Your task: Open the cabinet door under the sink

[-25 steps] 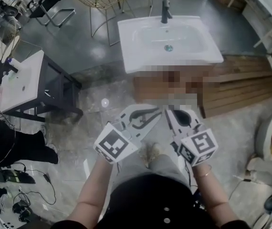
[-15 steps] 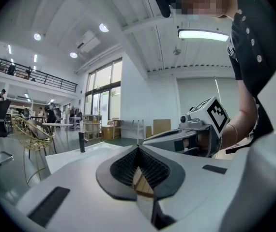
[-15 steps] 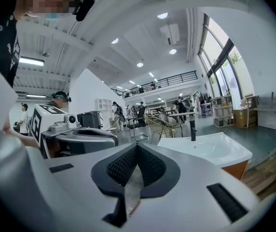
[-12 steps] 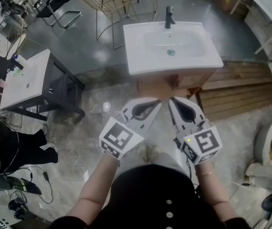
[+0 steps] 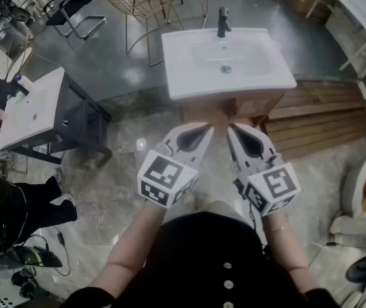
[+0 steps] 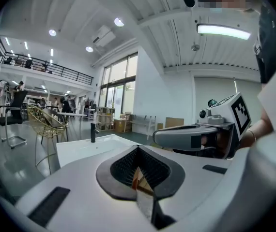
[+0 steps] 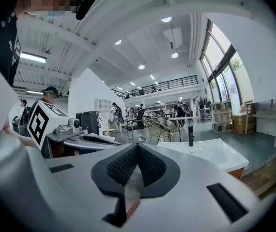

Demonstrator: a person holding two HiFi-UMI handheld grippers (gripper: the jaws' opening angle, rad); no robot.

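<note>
left gripper (image 5: 206,128): jaws closed, empty. right gripper (image 5: 230,128): jaws closed, empty. cabinet door (image 5: 260,106): under the white sink (image 5: 228,59), just beyond both tips, untouched. risk: closed jaws likely skid off the door edge unless opened first.

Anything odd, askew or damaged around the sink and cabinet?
Nothing stands out. The white sink sits square on the wooden cabinet, no door visibly ajar; left hand-held gripper and right hand-held gripper are shut, empty, short of it.
</note>
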